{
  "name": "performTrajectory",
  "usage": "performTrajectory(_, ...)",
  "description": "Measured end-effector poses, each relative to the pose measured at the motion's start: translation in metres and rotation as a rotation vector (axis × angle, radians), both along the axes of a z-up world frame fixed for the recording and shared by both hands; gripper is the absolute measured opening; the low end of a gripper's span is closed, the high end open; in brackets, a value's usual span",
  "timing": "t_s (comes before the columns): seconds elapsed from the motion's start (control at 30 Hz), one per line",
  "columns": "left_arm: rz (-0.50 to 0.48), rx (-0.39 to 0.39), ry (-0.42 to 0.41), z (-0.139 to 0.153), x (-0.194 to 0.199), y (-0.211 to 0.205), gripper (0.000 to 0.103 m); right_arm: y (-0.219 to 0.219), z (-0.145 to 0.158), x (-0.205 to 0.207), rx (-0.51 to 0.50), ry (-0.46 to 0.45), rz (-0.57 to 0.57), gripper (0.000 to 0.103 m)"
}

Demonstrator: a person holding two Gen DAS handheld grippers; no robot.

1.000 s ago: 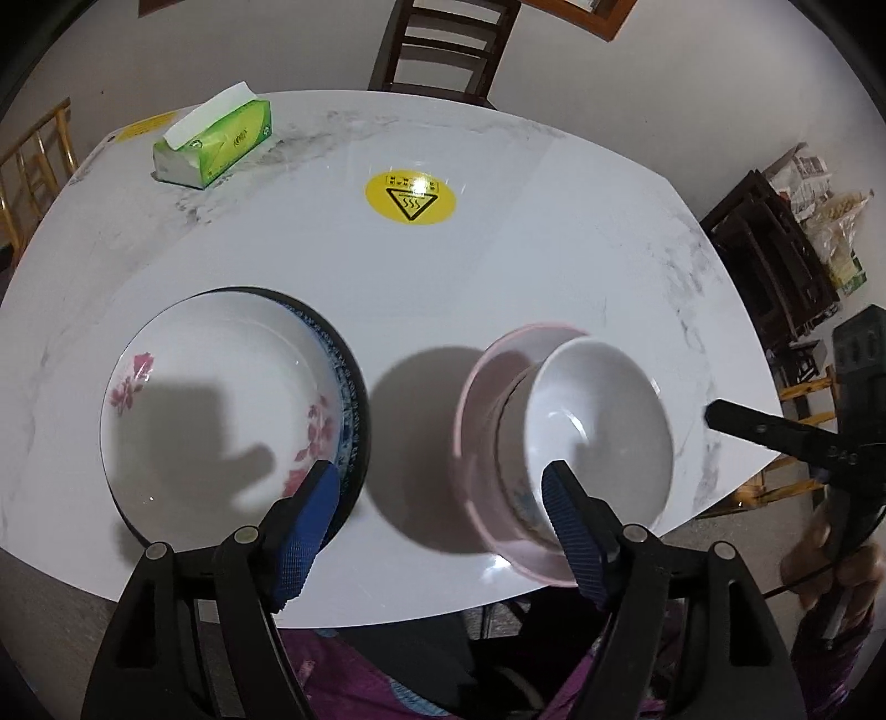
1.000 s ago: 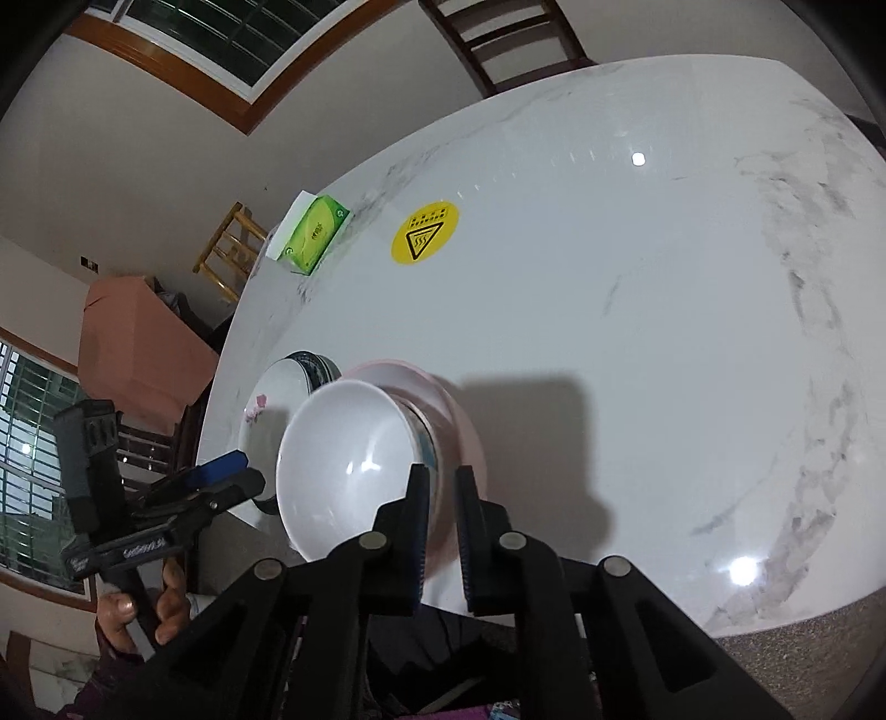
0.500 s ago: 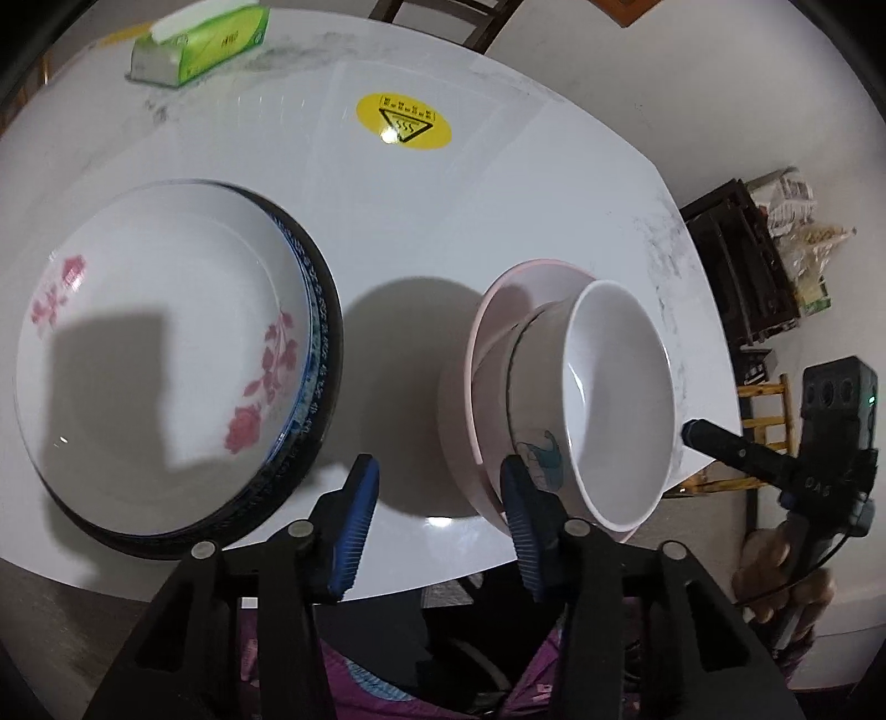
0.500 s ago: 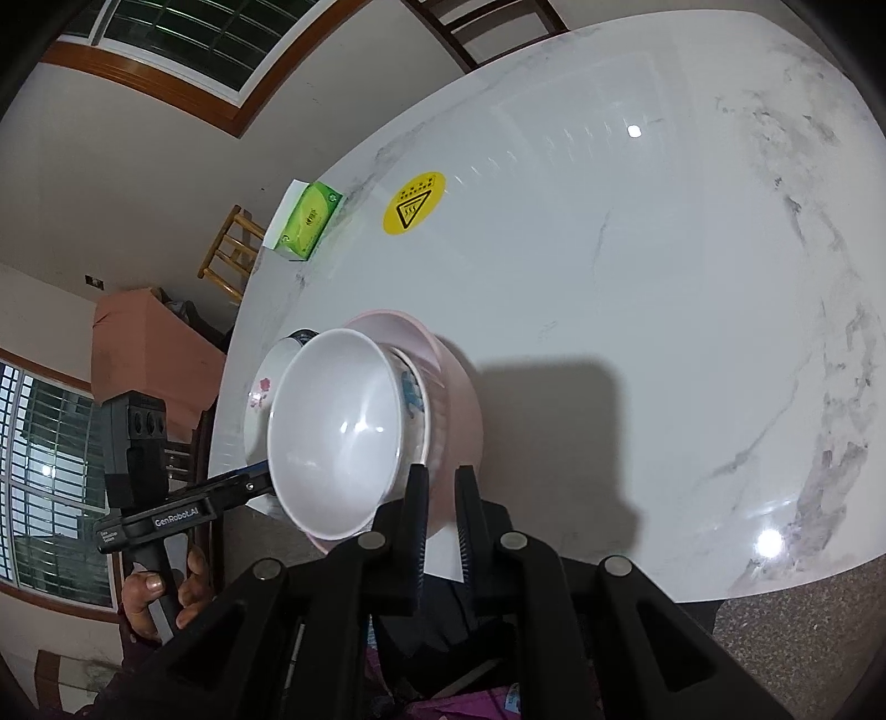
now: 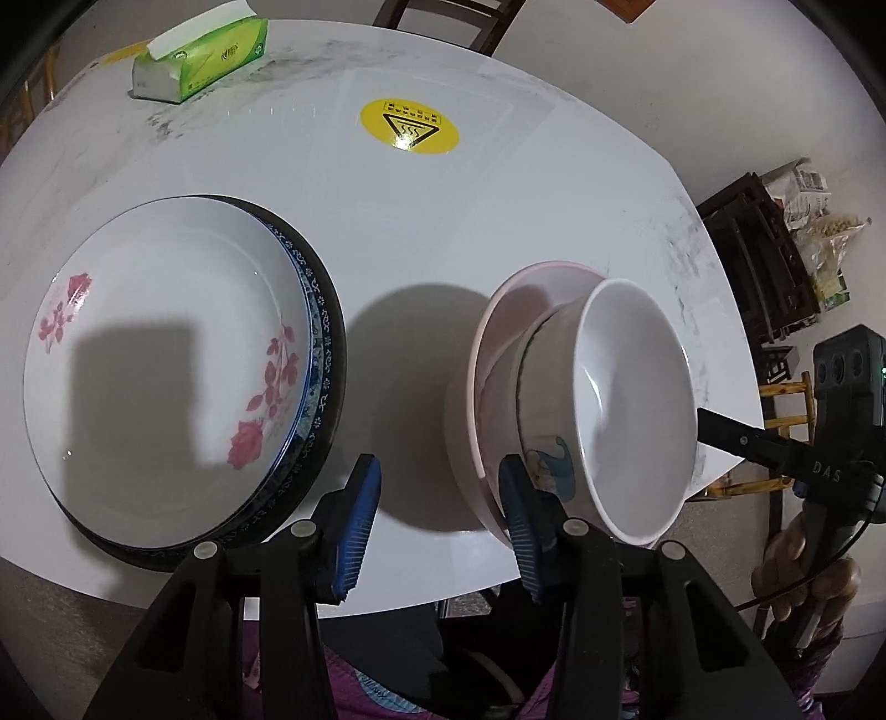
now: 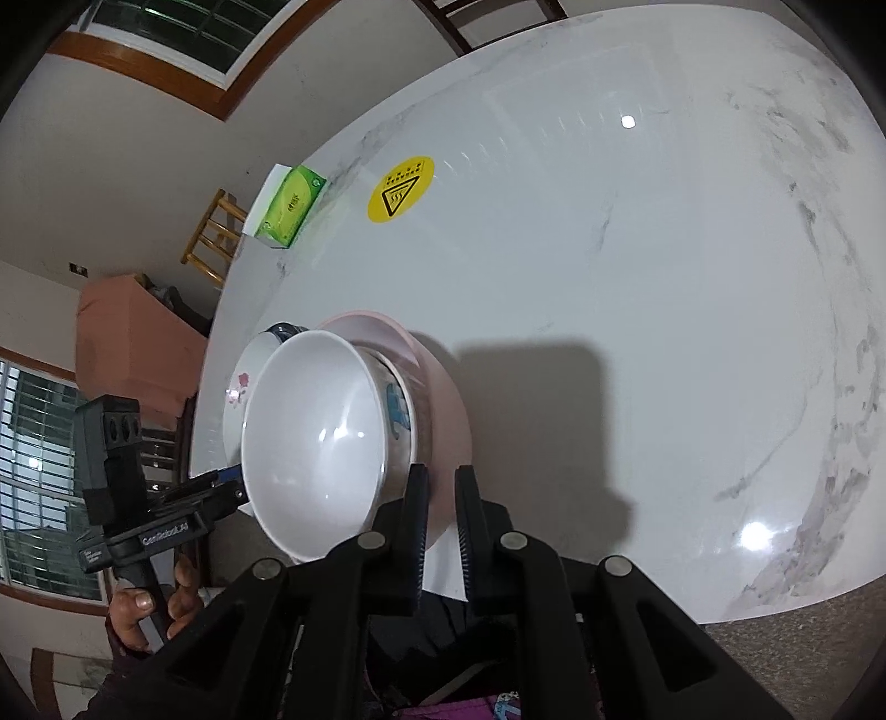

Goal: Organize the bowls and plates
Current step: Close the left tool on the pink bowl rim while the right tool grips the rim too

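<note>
Three nested bowls are tilted near the table's front edge: a pink bowl outermost, a patterned bowl inside it, and a white bowl innermost. My right gripper is shut on the pink bowl's near rim; one of its fingers shows behind the white bowl. To their left lies a stack of plates, with a white plate with pink flowers on top. My left gripper hangs open between plates and bowls, with nothing between its blue pads.
A white marble table carries a green tissue box at the far left and a yellow warning sticker at the far centre. A wooden chair stands behind it, and a dark shelf stands at the right.
The left gripper's jaws have narrowed and it has sunk closer to the table. The right gripper stays shut on the bowl stack, which has come a little lower.
</note>
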State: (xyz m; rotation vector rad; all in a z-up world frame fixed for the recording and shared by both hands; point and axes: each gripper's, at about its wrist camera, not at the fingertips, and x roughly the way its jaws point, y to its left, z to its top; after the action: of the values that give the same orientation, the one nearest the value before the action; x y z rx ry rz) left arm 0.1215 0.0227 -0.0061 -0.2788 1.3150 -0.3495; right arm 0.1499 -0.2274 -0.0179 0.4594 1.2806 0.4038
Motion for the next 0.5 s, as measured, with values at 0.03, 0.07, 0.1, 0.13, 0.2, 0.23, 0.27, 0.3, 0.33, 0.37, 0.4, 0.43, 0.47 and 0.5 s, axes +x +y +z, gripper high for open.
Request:
performTrajectory(0.03,0.004,-0.002,0.005,-0.001,0.0,0.0,0.042,0.003,0.0,0.001,-0.017,0.005,0.007,0.012)
performTrajectory(0.07,0.012,-0.003,0.016,-0.002,0.001,0.0,0.045,0.007,-0.001,0.004,-0.038,0.014,0.012,0.012)
performTrajectory(0.1,0.019,-0.003,0.023,-0.004,0.001,0.001,0.046,0.01,-0.002,0.006,-0.054,0.021,0.017,0.012)
performTrajectory(0.13,0.025,-0.005,0.028,-0.004,0.001,0.001,0.048,0.013,-0.003,0.008,-0.078,0.025,0.023,0.012)
performTrajectory(0.2,0.026,0.006,0.03,-0.004,0.001,0.0,0.051,0.018,-0.002,0.01,-0.121,0.021,0.031,0.012)
performTrajectory(0.23,0.028,0.02,0.033,-0.004,0.001,-0.001,0.056,0.019,-0.003,0.012,-0.13,0.026,0.031,0.012)
performTrajectory(0.27,0.034,0.033,0.039,-0.005,0.001,-0.002,0.06,0.019,-0.005,0.013,-0.135,0.032,0.028,0.012)
performTrajectory(0.3,0.04,0.038,0.045,-0.007,0.003,-0.001,0.062,0.018,-0.005,0.014,-0.136,0.034,0.025,0.012)
performTrajectory(0.33,0.046,0.041,0.055,-0.009,0.004,0.0,0.066,0.016,-0.006,0.013,-0.131,0.034,0.019,0.012)
performTrajectory(0.37,0.053,0.043,0.065,-0.011,0.005,0.001,0.07,0.015,-0.007,0.013,-0.127,0.033,0.015,0.013)
performTrajectory(0.4,0.057,0.043,0.072,-0.013,0.006,0.002,0.071,0.014,-0.007,0.012,-0.123,0.031,0.012,0.013)
performTrajectory(0.43,0.059,0.042,0.069,-0.013,0.004,0.003,0.071,0.012,-0.008,0.012,-0.116,0.027,0.01,0.014)
performTrajectory(0.47,0.058,0.046,0.056,-0.012,0.003,0.002,0.071,0.012,-0.008,0.011,-0.112,0.025,0.012,0.014)
performTrajectory(0.5,0.053,0.05,0.041,-0.012,0.003,0.006,0.069,0.012,-0.009,0.012,-0.111,0.023,0.015,0.014)
